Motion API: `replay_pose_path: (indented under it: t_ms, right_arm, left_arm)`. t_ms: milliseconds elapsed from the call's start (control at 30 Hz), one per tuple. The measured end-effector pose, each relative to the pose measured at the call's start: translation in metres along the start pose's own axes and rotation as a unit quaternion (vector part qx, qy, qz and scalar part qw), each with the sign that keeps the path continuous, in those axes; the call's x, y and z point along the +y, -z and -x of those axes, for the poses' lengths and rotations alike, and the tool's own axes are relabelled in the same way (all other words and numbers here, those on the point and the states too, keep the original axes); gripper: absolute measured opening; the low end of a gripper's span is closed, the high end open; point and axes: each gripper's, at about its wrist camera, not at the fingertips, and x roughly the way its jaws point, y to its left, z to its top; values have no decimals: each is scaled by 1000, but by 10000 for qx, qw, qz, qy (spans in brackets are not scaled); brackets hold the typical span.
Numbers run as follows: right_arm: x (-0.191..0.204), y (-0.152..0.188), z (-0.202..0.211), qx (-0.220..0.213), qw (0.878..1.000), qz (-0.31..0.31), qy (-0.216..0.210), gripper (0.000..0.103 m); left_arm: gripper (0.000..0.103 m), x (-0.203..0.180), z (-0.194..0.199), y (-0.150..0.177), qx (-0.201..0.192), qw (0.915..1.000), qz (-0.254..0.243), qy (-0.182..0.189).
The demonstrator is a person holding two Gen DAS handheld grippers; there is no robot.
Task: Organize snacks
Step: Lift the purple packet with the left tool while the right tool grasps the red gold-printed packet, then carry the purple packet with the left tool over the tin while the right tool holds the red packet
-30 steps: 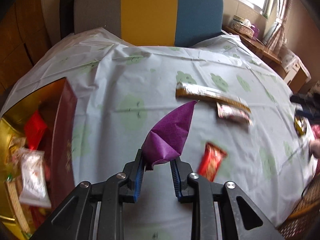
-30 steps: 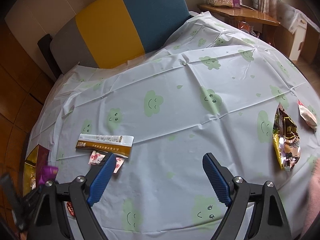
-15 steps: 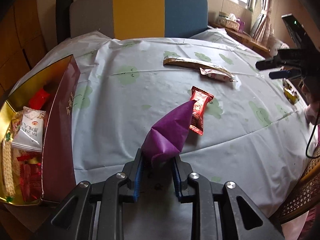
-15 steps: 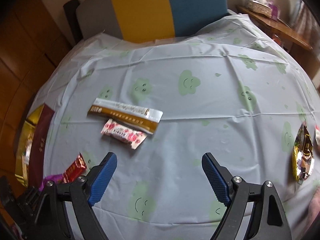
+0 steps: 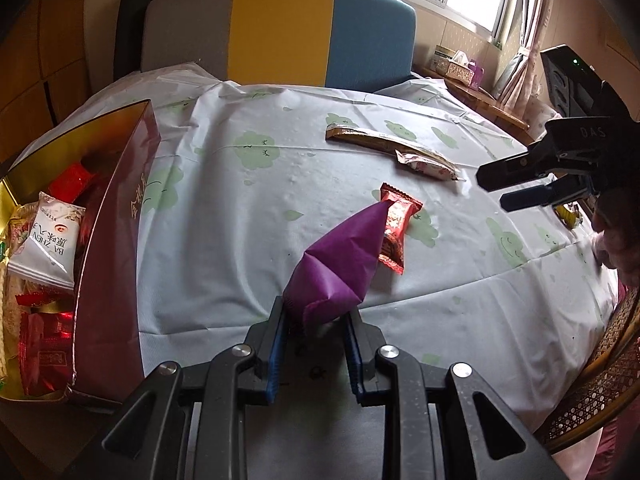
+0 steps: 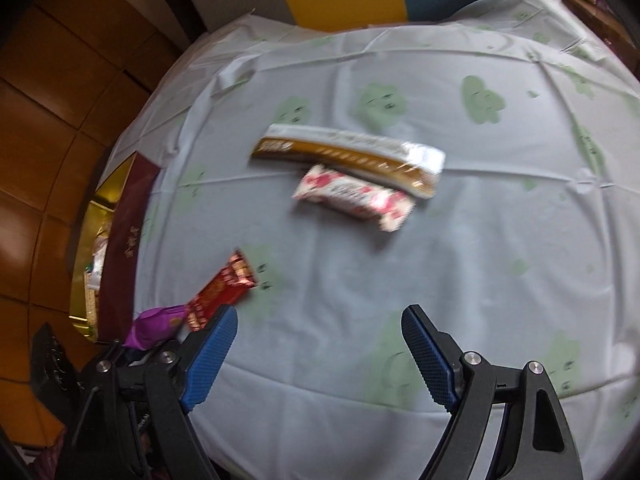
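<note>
The left gripper [image 5: 316, 344] clamps the near end of a purple packet [image 5: 340, 264], the blue pads pressed against its crumpled base on both sides. The packet sticks out forward between the jaws and tapers to a point that overlaps, in the left wrist view, the near part of a red wrapped candy [image 5: 396, 228] lying flat on the tablecloth [image 5: 248, 216]. Whether the packet's tip touches the candy cannot be told. The gripper sits over the near edge of the table, close to its left side.

At the left edge of the table stands an open box [image 5: 116, 216] with dark red walls and a gold lining. Inside it lie a white sachet [image 5: 46, 248] and several red wrapped sweets [image 5: 44, 352].

Farther across the cloth, toward the far edge, a long gold and white bar [image 6: 348, 156] lies crosswise, and a pink and white wrapped bar [image 6: 356, 196] lies just beside it on the near side, touching or nearly touching it.

The right gripper [image 6: 320, 356] holds nothing; its jaws stand wide apart above the near part of the cloth. The pink and white bar lies ahead of the gap between them, well apart from the pads. The red candy lies just ahead of the right gripper's left finger [image 6: 208, 360], outside the gap. From the left wrist view this gripper hangs above the right side of the table.
</note>
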Motion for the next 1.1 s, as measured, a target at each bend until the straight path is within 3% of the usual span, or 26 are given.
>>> replay_pose_path:
  t_ms: [200, 333, 500, 600, 733, 800, 933, 1100]
  right_arm:
    - [26, 5, -20, -15, 9993, -318, -203, 85]
    - [37, 3, -31, -135, 9969, -688, -344, 65]
    - [56, 0, -50, -171, 9961, -829, -263, 50]
    - [67, -2, -58, -161, 9985, -498, 152, 44]
    - [81, -3, -52, -10, 9953, 545, 801, 23]
    - [79, 0, -44, 78, 9875, 984, 1226, 23]
    - [48, 6, -36, 536, 9742, 1506, 1596, 23]
    - [26, 11, -37, 545, 9735, 1576, 1563, 25]
  left_arm:
    - [26, 2, 1, 2, -70, 9999, 62, 58]
    - [26, 4, 1, 3, -100, 9998, 119, 119]
    - [26, 5, 1, 3, -123, 9997, 141, 161]
    - [26, 5, 2, 3, -133, 9997, 141, 175]
    - [26, 6, 2, 4, -142, 9996, 134, 200]
    - [26, 6, 3, 5, -148, 9995, 150, 217]
    - [26, 6, 2, 4, -150, 9995, 184, 206]
    - [26, 4, 1, 4, -146, 9997, 121, 131]
